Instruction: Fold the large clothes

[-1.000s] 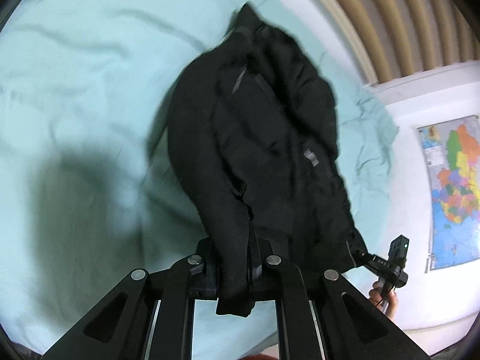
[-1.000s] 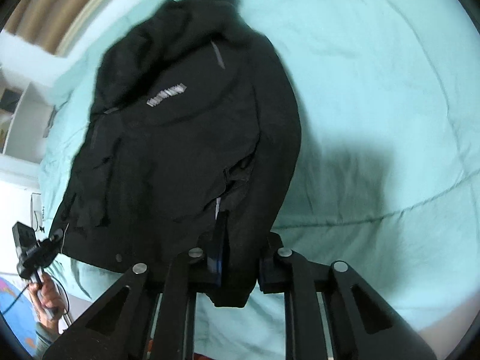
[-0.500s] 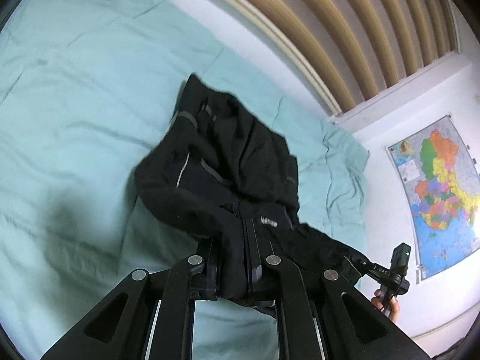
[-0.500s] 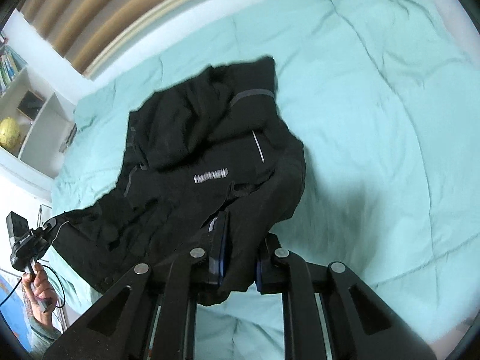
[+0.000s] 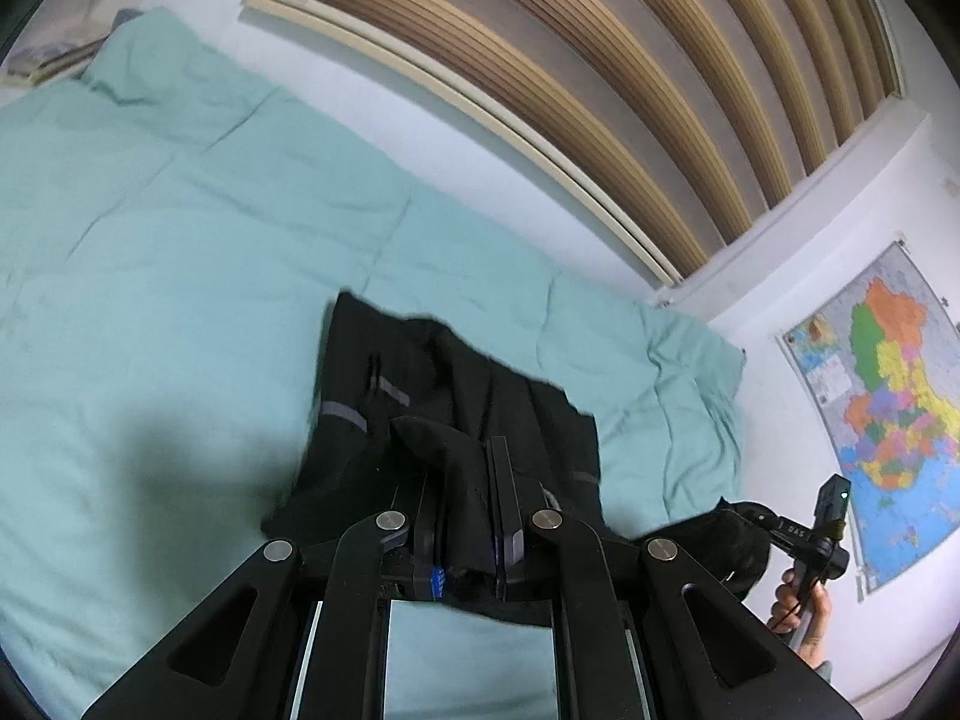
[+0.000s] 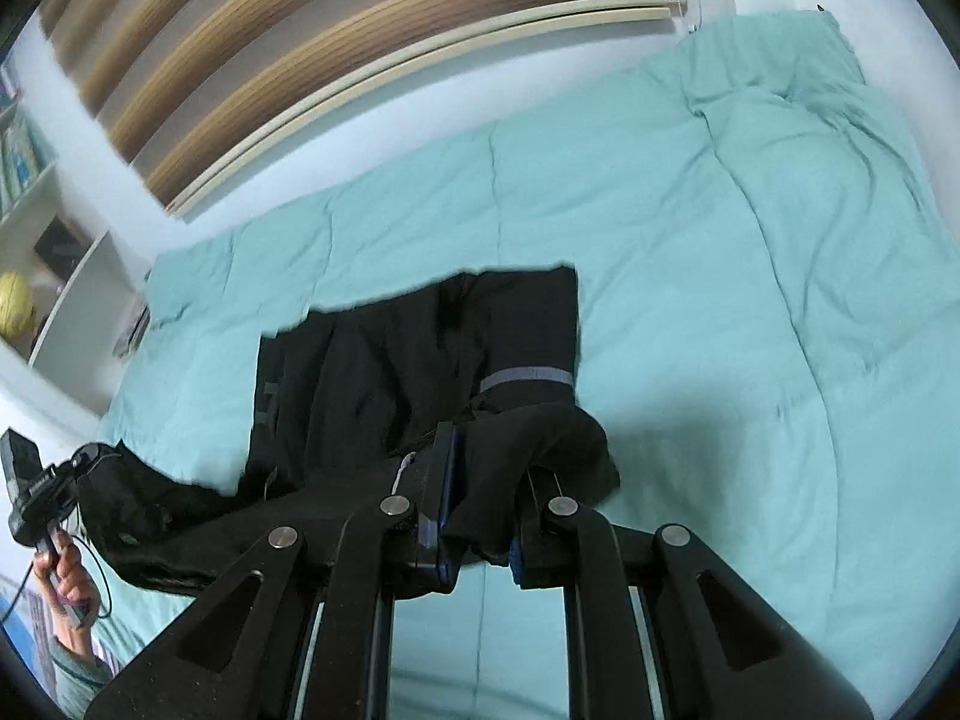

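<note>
A black jacket (image 5: 444, 396) with grey reflective stripes lies spread on the teal duvet (image 5: 150, 252), its far hem flat on the bed. My left gripper (image 5: 465, 480) is shut on a bunch of its near edge. My right gripper (image 6: 486, 468) is shut on the other near corner of the jacket (image 6: 420, 354). The near edge hangs stretched between both grippers, just above the bed. In the left wrist view the right gripper (image 5: 750, 531) shows at the right; in the right wrist view the left gripper (image 6: 84, 468) shows at the left.
The teal duvet (image 6: 720, 240) covers the whole bed. A wall with wooden slat blinds (image 5: 600, 90) runs behind it. A coloured map (image 5: 888, 396) hangs on the right wall. White shelves (image 6: 66, 276) with a yellow ball stand at the left.
Both grippers dropped low and pulled back with the jacket. The jacket went from hanging and crumpled to laid out flat on the duvet, far hem settled.
</note>
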The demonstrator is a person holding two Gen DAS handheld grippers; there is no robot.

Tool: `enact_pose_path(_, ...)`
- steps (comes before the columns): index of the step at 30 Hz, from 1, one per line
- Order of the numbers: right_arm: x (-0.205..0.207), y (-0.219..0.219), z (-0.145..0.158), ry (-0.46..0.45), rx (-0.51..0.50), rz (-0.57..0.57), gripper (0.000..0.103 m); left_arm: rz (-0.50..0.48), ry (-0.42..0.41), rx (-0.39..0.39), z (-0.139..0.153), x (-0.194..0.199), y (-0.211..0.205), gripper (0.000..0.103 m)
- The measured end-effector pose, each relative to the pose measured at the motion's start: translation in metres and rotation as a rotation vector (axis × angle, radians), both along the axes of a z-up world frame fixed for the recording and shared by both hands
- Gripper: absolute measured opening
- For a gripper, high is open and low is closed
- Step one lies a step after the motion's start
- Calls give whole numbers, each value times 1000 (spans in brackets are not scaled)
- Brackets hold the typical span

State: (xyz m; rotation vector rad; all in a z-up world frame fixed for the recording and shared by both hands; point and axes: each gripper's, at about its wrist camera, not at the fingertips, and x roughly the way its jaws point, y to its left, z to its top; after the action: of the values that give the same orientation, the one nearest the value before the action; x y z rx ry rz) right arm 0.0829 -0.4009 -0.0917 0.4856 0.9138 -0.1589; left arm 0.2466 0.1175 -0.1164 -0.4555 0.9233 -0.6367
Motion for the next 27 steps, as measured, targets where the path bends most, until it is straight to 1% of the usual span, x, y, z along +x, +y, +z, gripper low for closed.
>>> enact_pose_path(4, 51, -25, -6, 0, 12, -35, 16, 25, -3, 11, -5, 60, -23, 11)
enact_pose_path(7, 102, -43, -22, 20, 28, -57, 16, 39, 8, 37, -17, 108, -45, 12)
enact_pose_path(9, 134, -53, -35, 47, 39, -69, 16, 52, 29, 55, -31, 139, -59, 12)
enact_pose_path(10, 152, -58, -46, 67, 43, -78, 16, 60, 46, 61, -40, 155, -67, 12)
enact_pose_path(12, 178, -66, -67, 102, 58, -94, 17, 77, 81, 81, -62, 182, -80, 12)
enact_pose_path(14, 203, -74, -95, 148, 81, -114, 17, 94, 125, 126, -92, 209, -93, 13)
enact_pose_path(15, 215, -78, -111, 176, 102, -127, 19, 100, 145, 150, -104, 218, -99, 15)
enact_pose_path(16, 228, -83, -134, 213, 132, -142, 20, 105, 171, 178, -121, 227, -105, 15)
enact_pose_path(17, 234, -86, -148, 237, 155, -152, 22, 106, 199, 203, -138, 235, -111, 15)
enact_pose_path(18, 241, -91, -170, 269, 198, -177, 22, 103, 219, 221, -152, 240, -115, 15)
enact_pose_path(19, 244, -94, -181, 282, 226, -191, 22, 98, 248, 236, -169, 245, -119, 15)
enact_pose_path(20, 248, -97, -199, 294, 272, -210, 23, 93, 270, 241, -181, 248, -122, 15)
enact_pose_path(22, 253, -99, -216, 304, 295, -216, 25, 85, 305, 248, -205, 253, -128, 16)
enact_pose_path(23, 256, -98, -221, 309, 292, -212, 26, 86, 309, 249, -212, 254, -129, 17)
enact_pose_path(27, 261, -93, -230, 330, 274, -196, 27, 70, 309, 263, -215, 254, -133, 17)
